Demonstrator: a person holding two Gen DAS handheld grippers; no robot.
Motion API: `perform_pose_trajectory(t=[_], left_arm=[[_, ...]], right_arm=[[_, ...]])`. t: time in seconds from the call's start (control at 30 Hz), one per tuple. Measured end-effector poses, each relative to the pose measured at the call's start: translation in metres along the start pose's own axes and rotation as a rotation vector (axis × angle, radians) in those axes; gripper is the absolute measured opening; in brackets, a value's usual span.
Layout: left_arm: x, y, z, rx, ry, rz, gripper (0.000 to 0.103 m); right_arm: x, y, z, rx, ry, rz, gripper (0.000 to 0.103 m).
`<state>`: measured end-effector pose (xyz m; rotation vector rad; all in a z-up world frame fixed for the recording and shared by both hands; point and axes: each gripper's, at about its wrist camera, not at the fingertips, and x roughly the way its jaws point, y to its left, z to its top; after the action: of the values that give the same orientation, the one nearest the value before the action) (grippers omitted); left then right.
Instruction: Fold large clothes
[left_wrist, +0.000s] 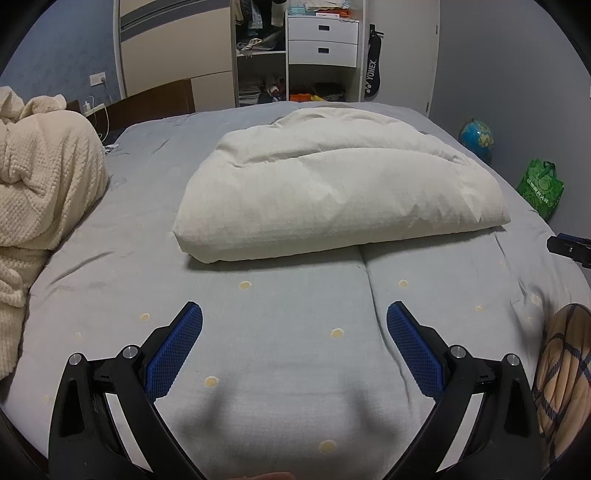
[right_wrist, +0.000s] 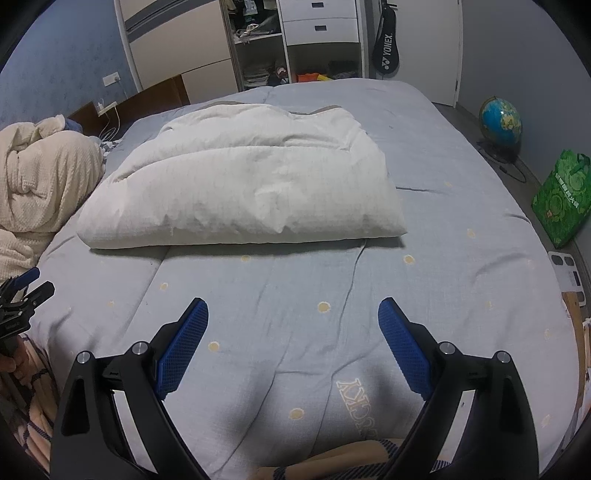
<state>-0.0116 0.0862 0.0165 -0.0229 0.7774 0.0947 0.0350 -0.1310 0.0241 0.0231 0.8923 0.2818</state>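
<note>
Hand-held gripper left (left_wrist: 294, 325) spread, empty | hand-held gripper right (right_wrist: 293, 321) spread too, both short of white quilt (left_wrist: 332, 184) | risk: puffy bundle slips, bed sheet (left_wrist: 288, 369) gets pinched instead

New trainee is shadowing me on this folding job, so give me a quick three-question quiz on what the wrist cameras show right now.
1. True or false: the left gripper is shut on the white comforter.
2. What lies heaped at the bed's left edge?
3. The green bag stands: A) on the bed B) on the floor beside the globe.

Key: 1 false, both grippers are open and empty; 2 a cream knitted blanket; 3 B.
</note>
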Motion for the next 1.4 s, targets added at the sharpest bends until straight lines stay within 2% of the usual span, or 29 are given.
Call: perform_pose_trajectory(t=[1.4], left_arm=[[0.0045, 0.0023, 0.0, -0.002, 0.015, -0.009, 0.096]], right_arm=[[0.0026, -0.0003, 0.0002, -0.003, 0.01, -0.004, 0.089]])
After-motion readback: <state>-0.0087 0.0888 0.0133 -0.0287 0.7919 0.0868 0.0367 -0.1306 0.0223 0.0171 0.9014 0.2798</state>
